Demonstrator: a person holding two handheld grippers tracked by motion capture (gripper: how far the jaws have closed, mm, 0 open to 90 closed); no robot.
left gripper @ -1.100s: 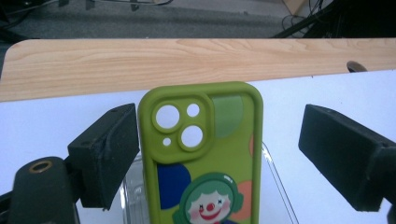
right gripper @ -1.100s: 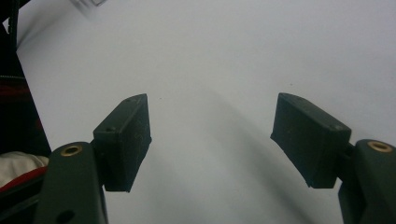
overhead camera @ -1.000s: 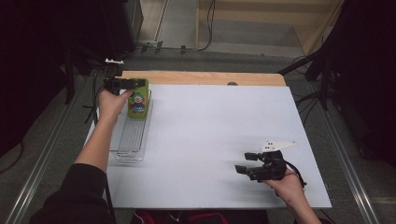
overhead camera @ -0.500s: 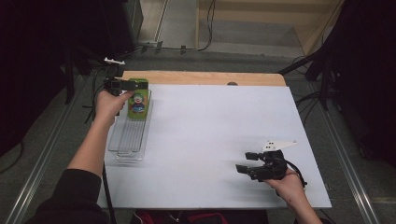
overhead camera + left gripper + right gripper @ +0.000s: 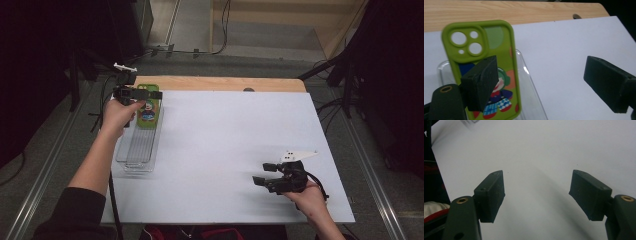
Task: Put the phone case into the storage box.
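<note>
A green phone case [image 5: 149, 114] with a cartoon figure lies face down at the far end of a clear plastic tray [image 5: 136, 156] on the table's left side. My left gripper [image 5: 141, 93] hovers over the case's far end, open. In the left gripper view [image 5: 541, 67] its left jaw stands in front of the case [image 5: 481, 42] and its right jaw is far off over the white mat, so nothing is pinched. My right gripper [image 5: 263, 174] rests low over the mat near the front right, open [image 5: 537, 185], with bare mat between its jaws.
A white mat [image 5: 230, 135] covers most of the wooden table [image 5: 220, 82]. The tray's rim [image 5: 525, 70] curves just right of the case. Cables and dark stands crowd the floor beyond the far edge and on both sides.
The left forearm has drawn back slightly toward the near edge while its gripper stays by the case. The right hand has not moved.
</note>
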